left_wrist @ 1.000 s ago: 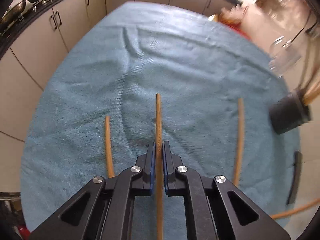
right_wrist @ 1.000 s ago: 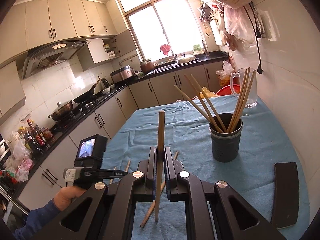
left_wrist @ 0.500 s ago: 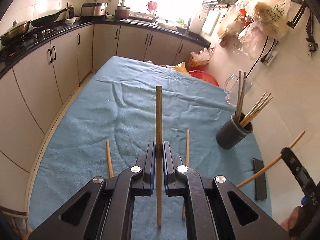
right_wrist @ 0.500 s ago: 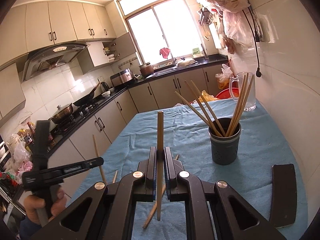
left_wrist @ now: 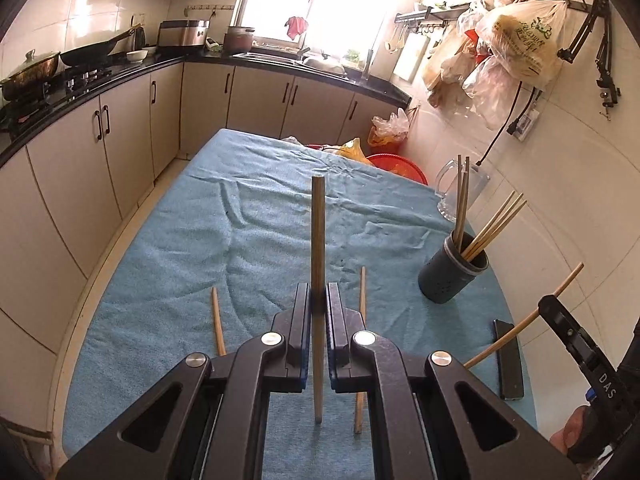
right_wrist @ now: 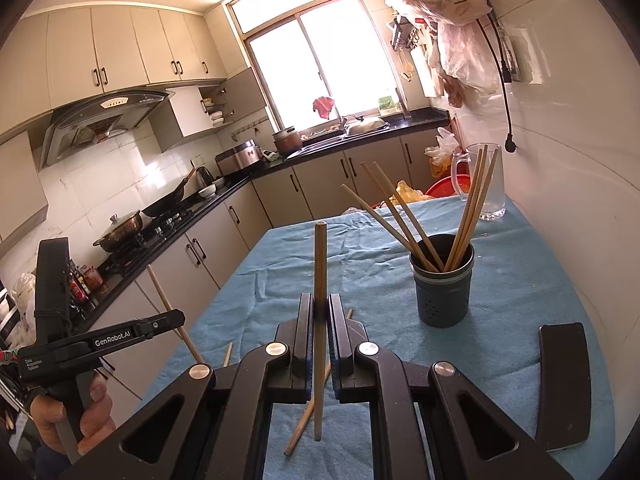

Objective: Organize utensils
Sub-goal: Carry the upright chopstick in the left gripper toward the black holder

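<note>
One blue towel-covered table (left_wrist: 168,264), a dark perforated holder (right_wrist: 442,296) near its right edge with six pale wooden chopsticks (right_wrist: 472,208) fanned inside, two more chopsticks (left_wrist: 218,322) lay flat on the cloth, left gripper (left_wrist: 318,300) clamped one upright chopstick (left_wrist: 318,232), right gripper (right_wrist: 319,312) pinched another slim, round stick (right_wrist: 320,264).

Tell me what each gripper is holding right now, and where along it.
Left gripper: one chopstick, clamped around the middle of its length. Right gripper: another chopstick, likewise gripped near mid-length. Both ends stick out.
</note>
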A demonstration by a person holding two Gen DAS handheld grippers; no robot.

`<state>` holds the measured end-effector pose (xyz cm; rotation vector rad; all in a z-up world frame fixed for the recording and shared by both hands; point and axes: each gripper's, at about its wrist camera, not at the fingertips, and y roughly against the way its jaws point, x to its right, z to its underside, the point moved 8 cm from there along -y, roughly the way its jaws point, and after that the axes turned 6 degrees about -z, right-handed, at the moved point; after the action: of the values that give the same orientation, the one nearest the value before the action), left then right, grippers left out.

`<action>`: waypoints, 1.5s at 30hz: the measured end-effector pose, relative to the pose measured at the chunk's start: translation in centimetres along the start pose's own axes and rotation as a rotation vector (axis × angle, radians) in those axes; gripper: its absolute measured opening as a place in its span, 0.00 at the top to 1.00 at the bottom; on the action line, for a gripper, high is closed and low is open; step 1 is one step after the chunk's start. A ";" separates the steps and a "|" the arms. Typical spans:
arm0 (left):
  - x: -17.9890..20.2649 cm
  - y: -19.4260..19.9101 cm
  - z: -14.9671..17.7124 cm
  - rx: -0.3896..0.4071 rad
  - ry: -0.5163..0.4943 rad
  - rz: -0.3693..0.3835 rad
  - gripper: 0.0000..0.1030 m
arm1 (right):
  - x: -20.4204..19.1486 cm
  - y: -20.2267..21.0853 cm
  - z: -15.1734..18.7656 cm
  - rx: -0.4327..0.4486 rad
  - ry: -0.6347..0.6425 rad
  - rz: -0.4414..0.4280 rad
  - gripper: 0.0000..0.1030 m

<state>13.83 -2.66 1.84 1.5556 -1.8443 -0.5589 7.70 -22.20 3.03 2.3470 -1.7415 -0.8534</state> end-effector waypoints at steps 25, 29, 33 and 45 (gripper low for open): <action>3.1 1.0 -0.6 0.033 -0.072 0.018 0.94 | 2.4 1.4 -0.8 0.034 -0.055 0.020 0.93; 3.7 1.1 -0.7 0.035 -0.084 0.021 0.94 | 2.7 1.5 -0.8 0.037 -0.058 0.022 0.93; 4.1 1.2 -0.8 0.038 -0.092 0.021 0.94 | 3.0 1.7 -0.9 0.040 -0.066 0.024 0.93; 5.6 1.7 -1.1 0.044 -0.116 0.026 0.94 | 4.2 2.7 -1.5 0.064 -0.086 0.033 0.93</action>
<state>13.00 -7.69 4.93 1.5544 -1.9736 -0.6118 6.95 -27.32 3.71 2.3465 -1.8620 -0.9198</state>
